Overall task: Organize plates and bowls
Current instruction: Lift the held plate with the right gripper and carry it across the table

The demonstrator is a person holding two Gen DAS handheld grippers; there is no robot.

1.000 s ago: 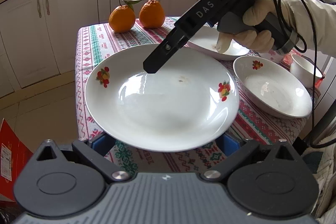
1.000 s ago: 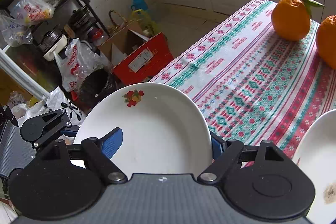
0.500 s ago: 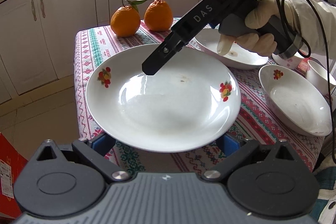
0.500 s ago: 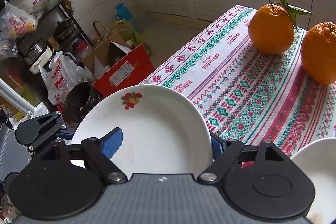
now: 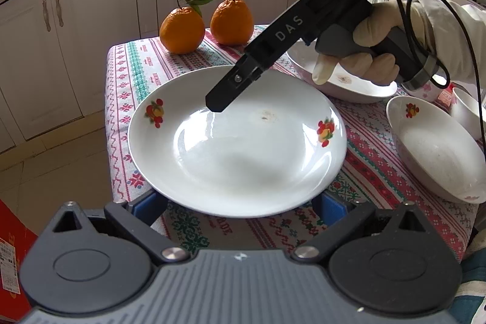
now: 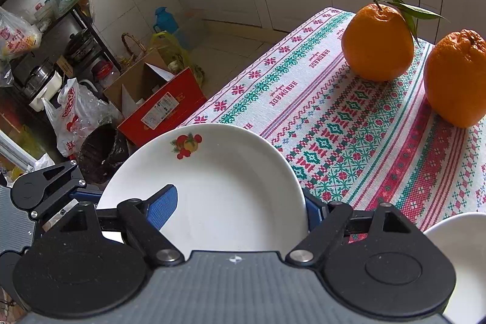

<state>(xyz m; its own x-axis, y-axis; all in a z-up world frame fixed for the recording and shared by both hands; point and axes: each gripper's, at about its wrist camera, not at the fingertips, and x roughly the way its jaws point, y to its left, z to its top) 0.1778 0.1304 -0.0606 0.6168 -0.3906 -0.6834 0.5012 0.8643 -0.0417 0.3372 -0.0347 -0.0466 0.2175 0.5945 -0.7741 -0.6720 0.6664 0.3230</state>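
A white plate (image 5: 237, 148) with fruit prints lies at the table's near left corner, partly over the edge. My left gripper (image 5: 240, 205) is open, its blue fingers under the plate's near rim. My right gripper (image 6: 240, 202) is open; its left finger (image 6: 162, 204) lies on the plate (image 6: 224, 187), the right finger is behind the rim. In the left wrist view the right gripper's finger tip (image 5: 218, 102) is over the plate. A second plate (image 5: 358, 84) and a white bowl (image 5: 437, 151) stand to the right.
Two oranges (image 5: 182, 29) (image 5: 232, 20) sit at the table's far end on the patterned cloth (image 6: 349, 126). A small cup (image 5: 467, 111) stands at the far right. A red box (image 6: 161, 108), bags and a shelf stand on the floor left of the table.
Both grippers and the plate have shifted slightly forward over the table; the oranges look nearer. Finger positions on the plate are the same.
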